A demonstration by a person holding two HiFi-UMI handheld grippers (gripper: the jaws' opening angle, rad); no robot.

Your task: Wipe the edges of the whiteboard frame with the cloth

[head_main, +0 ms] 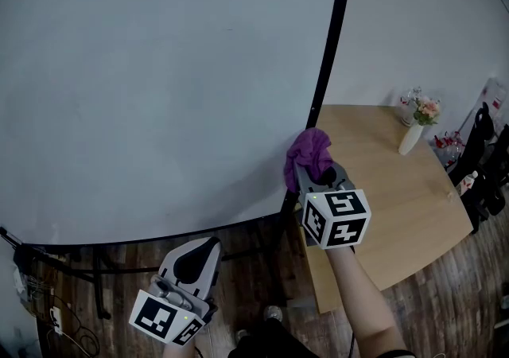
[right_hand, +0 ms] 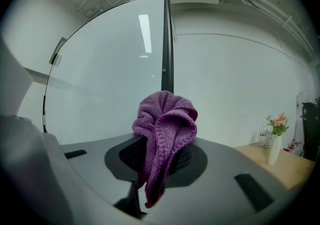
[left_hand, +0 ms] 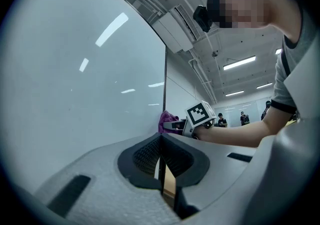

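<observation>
Pale whiteboard (head_main: 143,70) edged by a black frame (head_main: 330,38), dark wood floor (head_main: 238,241) below it, and right of the frame a light wooden surface (head_main: 398,205) bearing a white vase of flowers (head_main: 414,130). Purple cloth (head_main: 309,152) bunched at the frame's right upright, just above its lower corner, pinched in the right gripper (head_main: 312,172), fingers clamped on the fabric with one fold hanging loose. Left gripper (head_main: 197,251) below the frame's bottom edge, apart from the board, fingers pressed together around nothing.
</observation>
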